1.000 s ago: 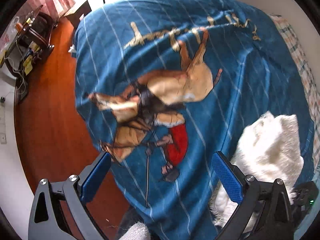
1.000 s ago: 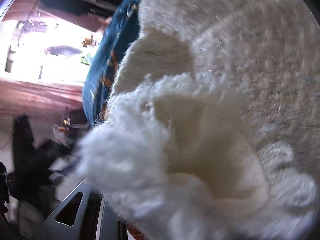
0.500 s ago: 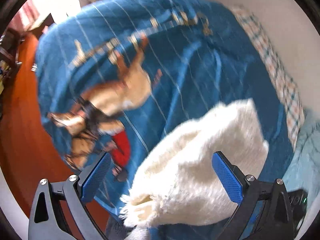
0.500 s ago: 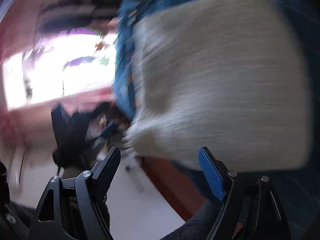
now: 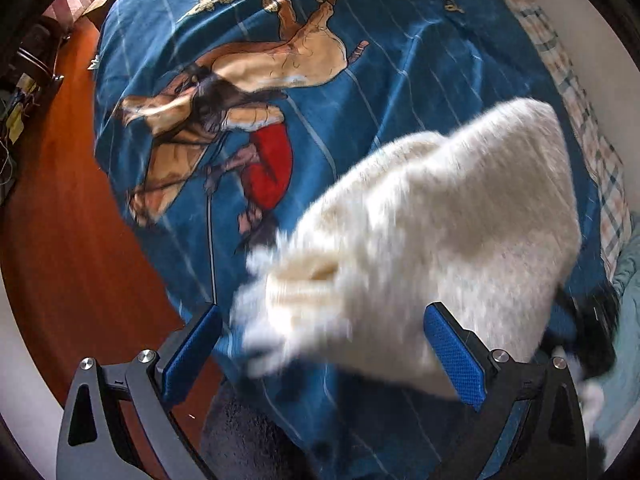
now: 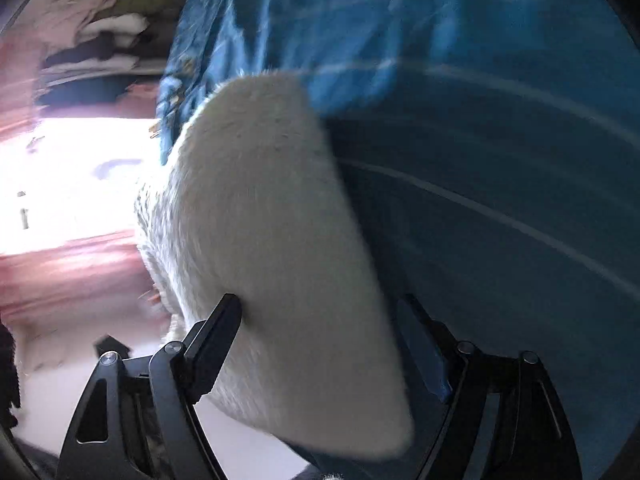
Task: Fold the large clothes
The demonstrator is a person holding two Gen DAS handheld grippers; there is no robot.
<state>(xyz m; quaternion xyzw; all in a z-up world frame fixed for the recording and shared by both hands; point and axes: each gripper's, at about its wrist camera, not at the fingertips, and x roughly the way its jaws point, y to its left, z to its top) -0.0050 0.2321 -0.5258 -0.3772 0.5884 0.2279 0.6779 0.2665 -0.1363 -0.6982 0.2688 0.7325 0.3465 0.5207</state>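
Observation:
A fluffy cream-white garment, folded into a thick bundle, lies on the blue bedspread with a horse-and-rider print. In the left wrist view it fills the lower right; my left gripper is open and empty, its blue pads either side of the bundle's near edge. In the right wrist view the garment is blurred and sits between the spread jaws of my right gripper, which is open. Whether the fingers touch the cloth is unclear.
The bed's near edge drops to a red-brown wooden floor on the left. A checked sheet and pale wall run along the bed's right side. Dark furniture stands at far left. Shelves of clothes show blurred in the right wrist view.
My right gripper has let go of the white garment and opened, then drawn back. The garment has dropped onto the bedspread. My left gripper has swung right toward the bundle.

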